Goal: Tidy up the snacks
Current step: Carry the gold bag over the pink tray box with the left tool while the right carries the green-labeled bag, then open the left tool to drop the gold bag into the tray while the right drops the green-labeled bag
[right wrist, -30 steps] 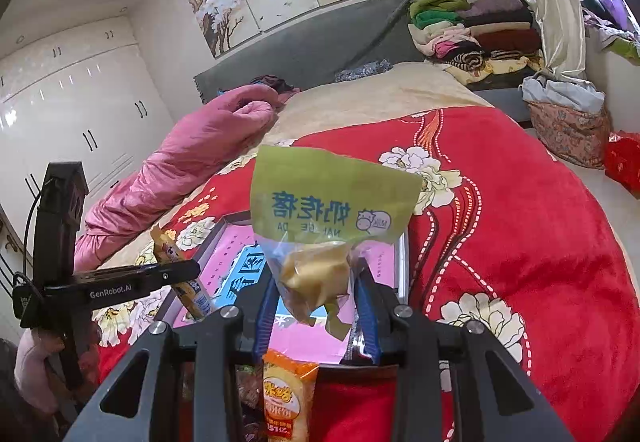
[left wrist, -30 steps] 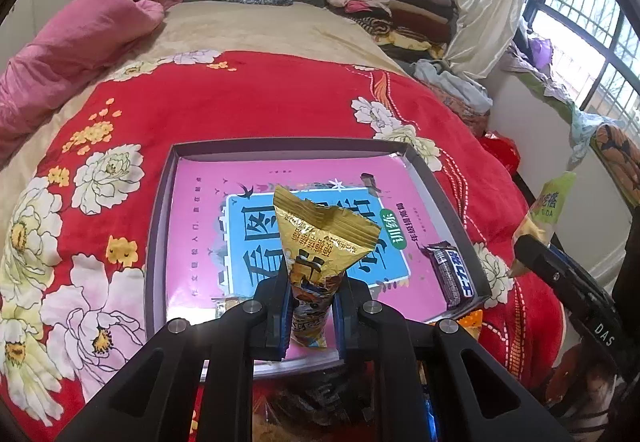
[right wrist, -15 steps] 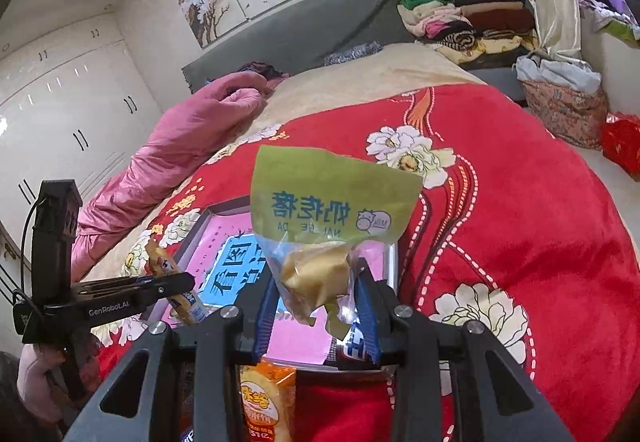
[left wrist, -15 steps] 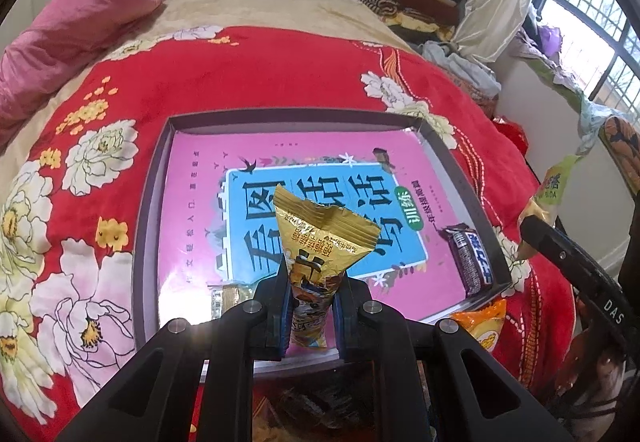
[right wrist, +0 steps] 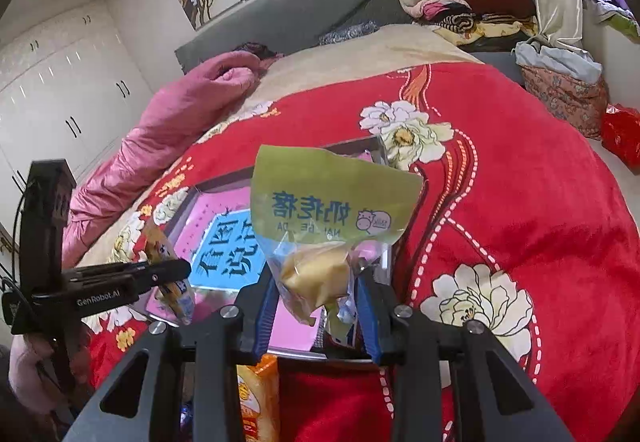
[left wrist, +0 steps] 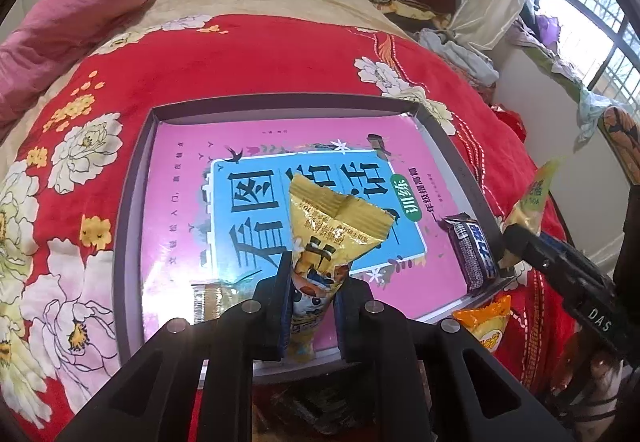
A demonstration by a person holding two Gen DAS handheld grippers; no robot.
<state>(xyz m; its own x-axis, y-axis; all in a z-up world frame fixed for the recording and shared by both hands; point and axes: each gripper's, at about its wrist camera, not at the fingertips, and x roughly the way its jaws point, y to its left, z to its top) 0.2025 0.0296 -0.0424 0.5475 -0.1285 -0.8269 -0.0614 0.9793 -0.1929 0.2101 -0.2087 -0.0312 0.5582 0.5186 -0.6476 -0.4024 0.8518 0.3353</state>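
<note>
Snacks partly sorted: chocolate bar (left wrist: 472, 256) lies in the tray's (left wrist: 132, 209) right corner, left gripper (left wrist: 310, 306) clamps a yellow packet (left wrist: 328, 238), right gripper (right wrist: 316, 306) clamps a green-topped bag (right wrist: 332, 209), both unplaced.

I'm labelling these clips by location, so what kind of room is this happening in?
Most likely a home bedroom. The work happens on a bed under a red floral blanket, with a grey headboard behind it, white wardrobe doors along the wall and folded clothes piled at the bed's head.
</note>
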